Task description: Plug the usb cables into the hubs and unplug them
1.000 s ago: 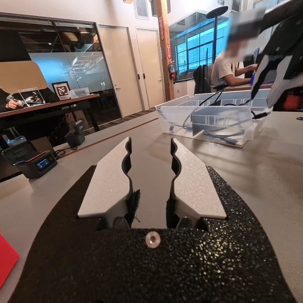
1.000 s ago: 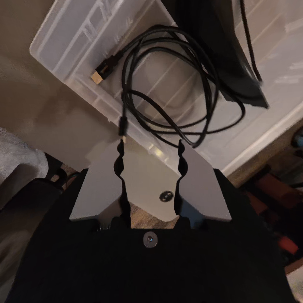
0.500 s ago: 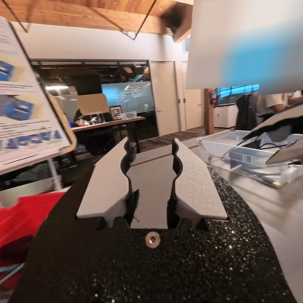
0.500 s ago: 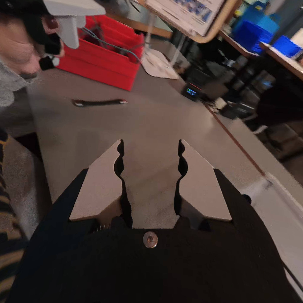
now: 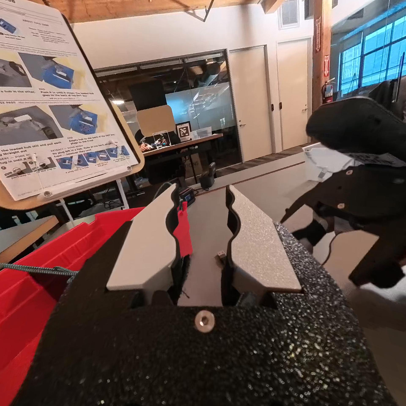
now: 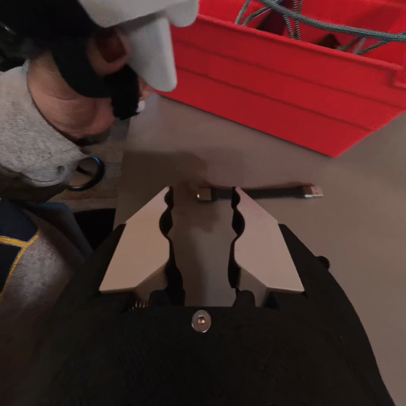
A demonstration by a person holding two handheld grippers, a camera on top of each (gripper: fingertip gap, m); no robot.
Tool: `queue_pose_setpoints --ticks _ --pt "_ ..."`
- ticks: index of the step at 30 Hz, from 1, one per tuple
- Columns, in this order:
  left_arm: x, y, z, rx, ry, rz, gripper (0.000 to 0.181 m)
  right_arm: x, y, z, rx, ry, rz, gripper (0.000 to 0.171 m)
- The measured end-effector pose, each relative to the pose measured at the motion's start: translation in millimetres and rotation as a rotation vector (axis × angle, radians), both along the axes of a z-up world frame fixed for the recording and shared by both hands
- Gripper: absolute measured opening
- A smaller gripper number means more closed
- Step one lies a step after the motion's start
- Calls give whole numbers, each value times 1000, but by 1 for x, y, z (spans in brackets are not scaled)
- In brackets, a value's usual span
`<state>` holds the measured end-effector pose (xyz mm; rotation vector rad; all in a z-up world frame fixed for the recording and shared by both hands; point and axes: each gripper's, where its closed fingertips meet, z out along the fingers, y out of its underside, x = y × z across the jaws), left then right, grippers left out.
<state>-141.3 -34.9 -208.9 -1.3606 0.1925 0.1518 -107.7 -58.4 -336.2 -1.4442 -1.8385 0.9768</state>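
beside the red bin (image 6: 274, 92), a short black usb cable (image 6: 259, 193) lies flat on the table (image 6: 351, 219), just ahead of the right gripper (image 6: 202, 191), jaws apart, likely lined up for pickup. left gripper (image 5: 201, 189) idles near the bin, jaws apart, empty.

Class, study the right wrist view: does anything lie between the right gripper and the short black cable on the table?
Nothing visible does. The right gripper is open above bare table, and the short black cable lies just beyond its fingertips.
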Motion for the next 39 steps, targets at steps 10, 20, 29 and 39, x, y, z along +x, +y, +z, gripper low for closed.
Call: queue_pose_setpoints --ticks 10,20,29,39 --pt "-16 -5 -4 12 -57 -8 40 -1 -6 -28 -67 -265 -79 37" --pt "-24 -7 -7 17 -133 -44 40 22 52 -10 147 -175 -283 40" --pt "-32 -12 -2 38 -163 -33 40 -4 51 -32 -5 -269 -363 47" --pt "-31 -11 -3 34 -170 -41 40 -13 49 -39 71 -311 -294 9"
